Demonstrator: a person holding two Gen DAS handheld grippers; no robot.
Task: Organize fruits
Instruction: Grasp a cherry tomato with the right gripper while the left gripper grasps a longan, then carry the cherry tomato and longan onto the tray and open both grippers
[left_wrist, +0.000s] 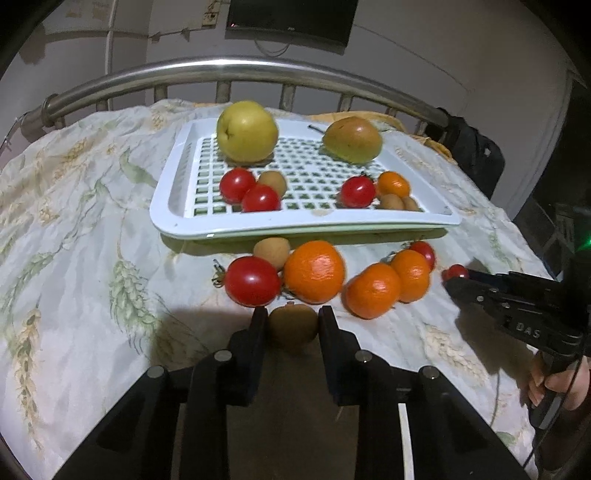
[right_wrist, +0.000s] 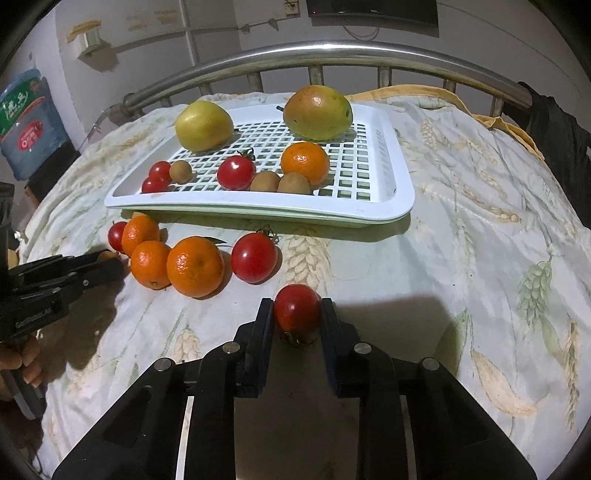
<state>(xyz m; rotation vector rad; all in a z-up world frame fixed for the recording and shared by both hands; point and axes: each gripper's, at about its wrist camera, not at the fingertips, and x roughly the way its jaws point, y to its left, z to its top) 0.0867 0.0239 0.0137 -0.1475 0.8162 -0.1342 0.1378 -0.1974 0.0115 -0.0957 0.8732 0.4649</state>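
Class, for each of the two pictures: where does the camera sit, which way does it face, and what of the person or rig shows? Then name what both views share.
Left wrist: on the left gripper, angled down at the bed; jaws shut on a brown fruit; the right gripper and a hand show.
Right wrist: on the right gripper, angled down likewise; jaws shut on a tomato; the left gripper shows.
Shared: tray, both pears, the loose oranges.
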